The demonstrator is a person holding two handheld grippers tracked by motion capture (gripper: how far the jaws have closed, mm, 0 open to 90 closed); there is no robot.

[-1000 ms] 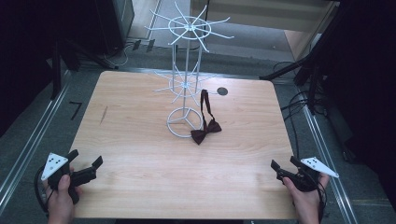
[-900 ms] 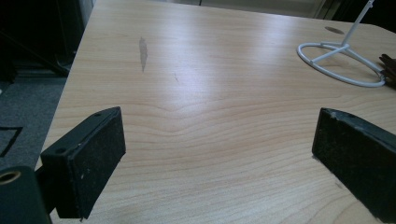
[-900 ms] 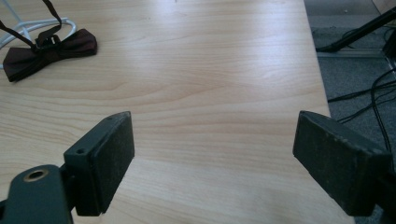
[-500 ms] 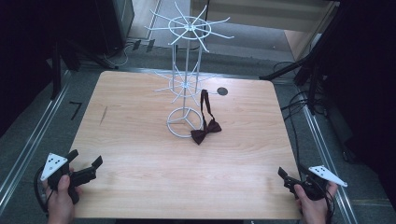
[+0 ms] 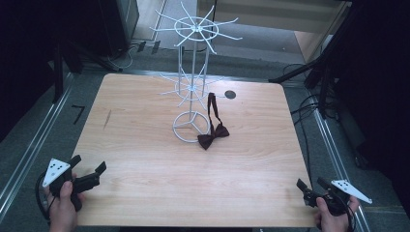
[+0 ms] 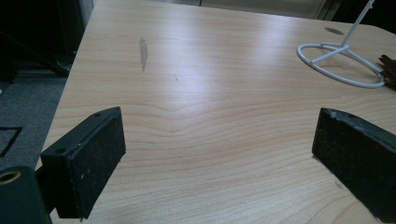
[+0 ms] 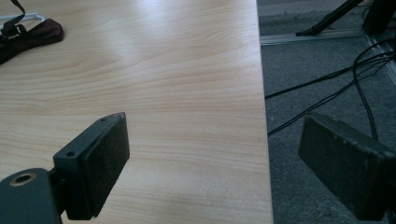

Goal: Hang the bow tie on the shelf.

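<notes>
Pale wood grain ran across the worktop (image 5: 145, 159), and the high view took in what neither gripper view did: the whole white wire stand (image 5: 192, 77) rising with its two tiers of spokes, and a dark brown bow tie (image 5: 212, 136) lying against the stand's ring base, its strap running up toward a lower spoke. From the left hand-held gripper (image 5: 87, 175), at the worktop's near left corner, the tie lay well ahead and off to the right; from the right hand-held gripper (image 5: 309, 186), at the near right corner, it lay well ahead and to the left.

The left gripper view caught the ring base alone, ahead and to the right of its jaws, with a dark sliver of the tie at the frame's edge and a grey smudge (image 6: 143, 52) on the wood ahead. The right gripper view showed the tie's bow and buckle up and to the left, plus cables (image 7: 345, 79) on the grey floor beyond the worktop's edge.

Both hand-held grippers stood wide apart at the jaws, gripping nothing and touching nothing. One jaw of the right one hung over the wood, the other over the floor.
</notes>
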